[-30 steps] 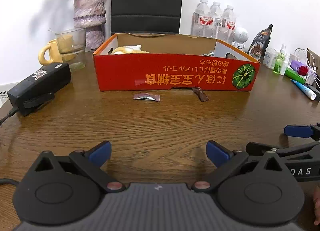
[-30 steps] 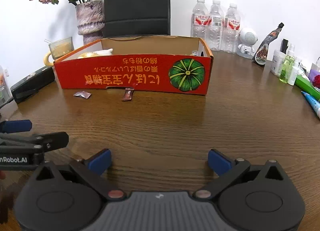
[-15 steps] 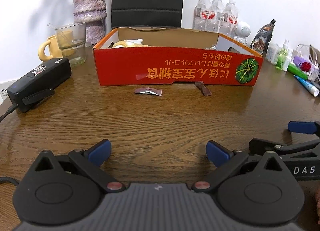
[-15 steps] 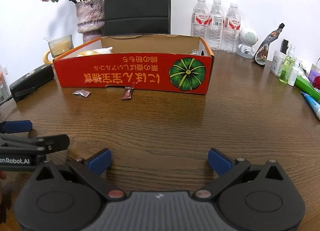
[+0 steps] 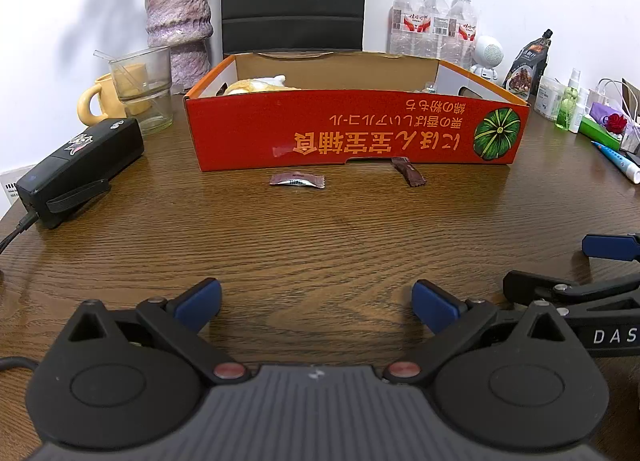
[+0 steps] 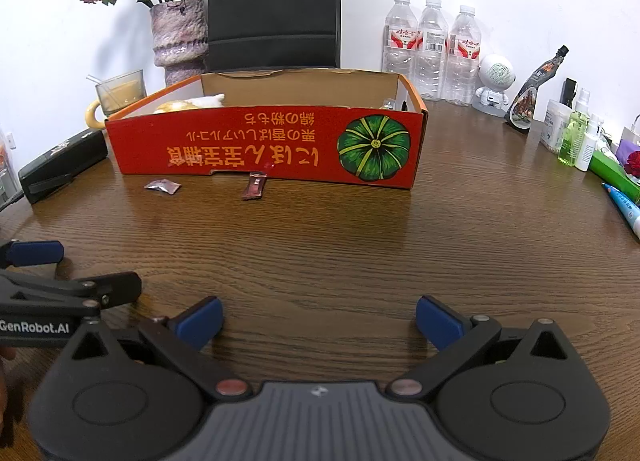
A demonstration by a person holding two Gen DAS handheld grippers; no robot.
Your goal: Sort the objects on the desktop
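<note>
A red cardboard box (image 5: 356,133) (image 6: 264,145) with a green pumpkin print stands open at the middle of the wooden table; a pale soft item (image 5: 256,84) lies in its left end. Two small wrapped sweets lie on the table just before the box: a silver-brown one (image 5: 297,180) (image 6: 162,186) and a dark brown one (image 5: 409,170) (image 6: 254,185). My left gripper (image 5: 316,303) is open near the front edge, empty. My right gripper (image 6: 319,319) is open beside it, also empty. Each gripper shows at the edge of the other's view.
A black charger box (image 5: 80,169) with a cable lies at the left. A glass (image 5: 142,87), yellow mug, vase with flowers (image 5: 178,21) and black bag (image 6: 274,5) stand behind the box. Water bottles (image 6: 430,49), a white figure, small bottles and pens (image 6: 624,207) crowd the right.
Both views have tilted slightly, so the box sits a little nearer and higher in the frame. Both grippers stay open and nothing on the table has moved.
</note>
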